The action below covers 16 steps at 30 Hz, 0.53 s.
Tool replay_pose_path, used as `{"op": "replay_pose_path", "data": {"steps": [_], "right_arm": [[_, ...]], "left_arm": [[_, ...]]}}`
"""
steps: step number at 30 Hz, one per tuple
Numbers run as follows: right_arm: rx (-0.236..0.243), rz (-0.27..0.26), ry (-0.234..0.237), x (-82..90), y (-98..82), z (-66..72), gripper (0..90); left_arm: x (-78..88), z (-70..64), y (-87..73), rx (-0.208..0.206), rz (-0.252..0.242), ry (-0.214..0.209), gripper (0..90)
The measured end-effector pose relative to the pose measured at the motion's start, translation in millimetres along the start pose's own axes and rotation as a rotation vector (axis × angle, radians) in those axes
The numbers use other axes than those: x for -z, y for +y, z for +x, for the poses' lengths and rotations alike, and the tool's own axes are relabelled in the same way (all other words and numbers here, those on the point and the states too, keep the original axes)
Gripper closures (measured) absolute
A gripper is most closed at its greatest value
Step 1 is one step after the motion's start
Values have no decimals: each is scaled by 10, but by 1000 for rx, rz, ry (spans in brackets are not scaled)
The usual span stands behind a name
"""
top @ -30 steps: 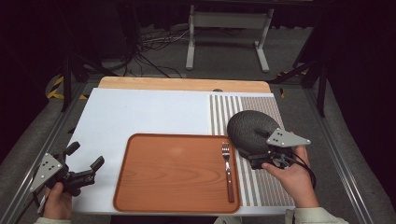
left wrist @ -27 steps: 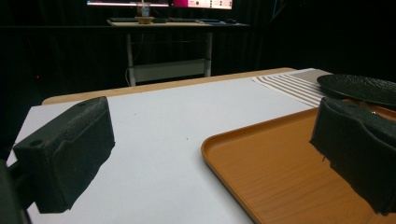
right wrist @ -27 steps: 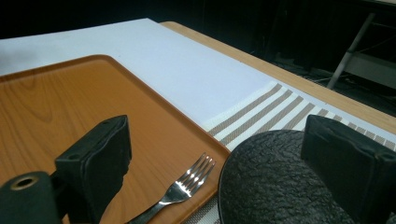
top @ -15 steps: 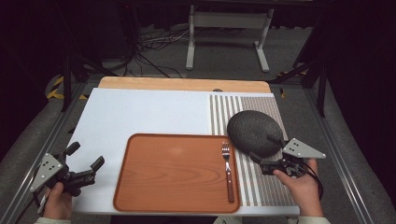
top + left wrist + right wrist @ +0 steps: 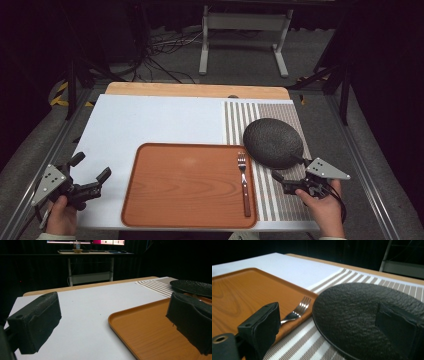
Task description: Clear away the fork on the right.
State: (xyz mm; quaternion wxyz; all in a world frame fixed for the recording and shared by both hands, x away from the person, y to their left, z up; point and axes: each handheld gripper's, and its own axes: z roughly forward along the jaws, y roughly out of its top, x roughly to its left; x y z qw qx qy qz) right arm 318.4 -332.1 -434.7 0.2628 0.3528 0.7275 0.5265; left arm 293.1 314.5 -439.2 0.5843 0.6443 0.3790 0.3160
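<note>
White counter (image 5: 150, 120) carries an orange tray (image 5: 185, 185) with a fork (image 5: 244, 182) at its right edge. Beside it, a black plate (image 5: 272, 142) lies on a striped mat (image 5: 290, 200). Right gripper (image 5: 289, 172), just short of the plate, and left gripper (image 5: 91, 167) both have fingers spread wide, empty.

My tray (image 5: 190, 185) sits at the near edge of the table (image 5: 150, 120), with the fork (image 5: 244, 182) lying along its right side, tines away from me. The plate (image 5: 272, 142) rests on the placemat (image 5: 260, 112) just right of the tray and behind the fork. My left gripper (image 5: 90, 182) is left of the tray, my right gripper (image 5: 289, 169) just in front of the plate.
</note>
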Motion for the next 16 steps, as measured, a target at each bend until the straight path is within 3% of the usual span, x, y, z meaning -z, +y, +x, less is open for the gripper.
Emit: {"op": "replay_pose_path", "data": {"steps": [8,16], "right_arm": [[-15,22,-1,-42,-107,3,72],[-10,16,-2,-39,-90,7,72]], "left_arm": [[-4,0,-5,1,0,-2,2],[-5,0,-6,5,3,-3,2]]}}
